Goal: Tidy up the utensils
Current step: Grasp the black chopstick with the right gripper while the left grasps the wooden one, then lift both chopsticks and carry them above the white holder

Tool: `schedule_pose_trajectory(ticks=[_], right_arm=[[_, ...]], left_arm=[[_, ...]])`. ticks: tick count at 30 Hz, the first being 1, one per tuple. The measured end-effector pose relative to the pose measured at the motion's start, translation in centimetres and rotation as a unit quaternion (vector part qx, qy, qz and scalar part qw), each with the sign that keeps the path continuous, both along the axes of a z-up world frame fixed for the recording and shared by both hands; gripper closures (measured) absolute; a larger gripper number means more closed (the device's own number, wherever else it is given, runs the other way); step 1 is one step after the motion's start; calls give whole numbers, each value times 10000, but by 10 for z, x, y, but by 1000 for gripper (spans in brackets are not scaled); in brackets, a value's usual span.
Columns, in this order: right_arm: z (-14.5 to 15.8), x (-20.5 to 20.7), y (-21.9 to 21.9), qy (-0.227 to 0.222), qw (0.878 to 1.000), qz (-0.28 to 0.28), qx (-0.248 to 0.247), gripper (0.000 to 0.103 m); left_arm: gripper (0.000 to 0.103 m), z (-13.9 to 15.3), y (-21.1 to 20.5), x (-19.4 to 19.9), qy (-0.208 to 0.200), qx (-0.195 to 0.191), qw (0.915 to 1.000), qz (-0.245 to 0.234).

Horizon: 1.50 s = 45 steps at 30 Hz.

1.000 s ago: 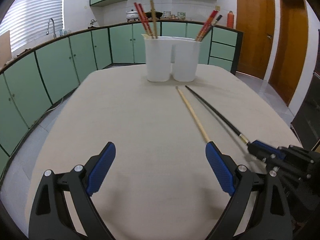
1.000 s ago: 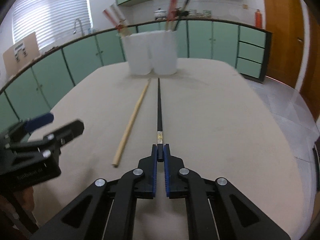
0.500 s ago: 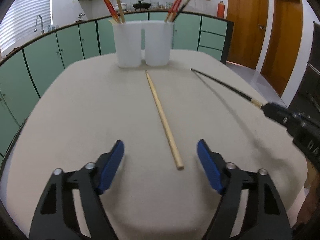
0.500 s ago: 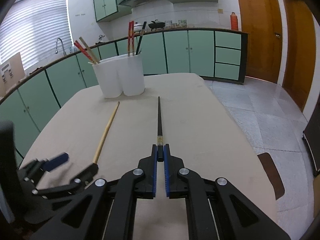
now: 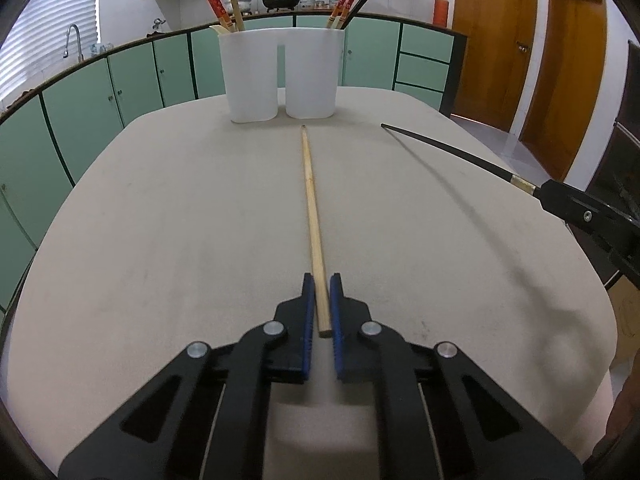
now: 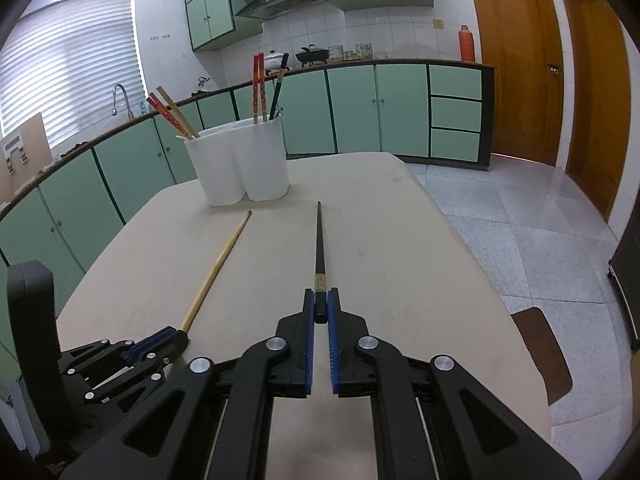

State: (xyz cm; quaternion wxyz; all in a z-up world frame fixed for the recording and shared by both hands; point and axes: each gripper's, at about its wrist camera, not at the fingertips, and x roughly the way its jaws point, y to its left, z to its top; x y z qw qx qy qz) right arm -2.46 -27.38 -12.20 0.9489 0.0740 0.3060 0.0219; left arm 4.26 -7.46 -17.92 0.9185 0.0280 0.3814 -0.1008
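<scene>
A wooden chopstick (image 5: 310, 200) lies on the beige table (image 5: 160, 220), pointing at the white two-compartment holder (image 5: 280, 76). My left gripper (image 5: 321, 280) is shut on its near end. My right gripper (image 6: 321, 294) is shut on the thick end of a black chopstick (image 6: 319, 240), which hangs above the table and casts a shadow. In the left wrist view the black chopstick (image 5: 452, 150) and right gripper (image 5: 560, 196) are at the right. In the right wrist view the wooden chopstick (image 6: 220, 268) and left gripper (image 6: 176, 336) are at the lower left. The holder (image 6: 240, 168) has red, wooden and black chopsticks standing in it.
Green kitchen cabinets (image 5: 100, 100) run behind and left of the table. The table's right edge drops to a tiled floor (image 6: 520, 240), with a brown seat (image 6: 536, 352) close beside it. Wooden doors (image 6: 516, 60) stand at the far right.
My left gripper moved over the wooden chopstick's near end and shut on it from wide open. The right gripper kept hold of the black chopstick and lifted it off the table, to the right.
</scene>
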Motion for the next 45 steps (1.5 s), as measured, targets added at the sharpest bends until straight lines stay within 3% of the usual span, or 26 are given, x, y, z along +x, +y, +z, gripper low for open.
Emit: schedule_pose_trajectory(ticks=[6, 13, 30, 45], right_arm=[[3, 1, 1, 8, 10000, 27, -28, 97], [14, 2, 3, 25, 9999, 38, -123, 97], [90, -1, 16, -556, 9971, 408, -316, 97], [131, 3, 21, -893, 9932, 704, -264, 97]], left_arm=[[97, 7, 3, 0, -16, -92, 10000, -5], [97, 38, 10, -12, -463, 66, 9989, -77], [97, 143, 27, -22, -1415, -193, 9897, -120], [97, 183, 33, -29, -1753, -456, 9831, -251]])
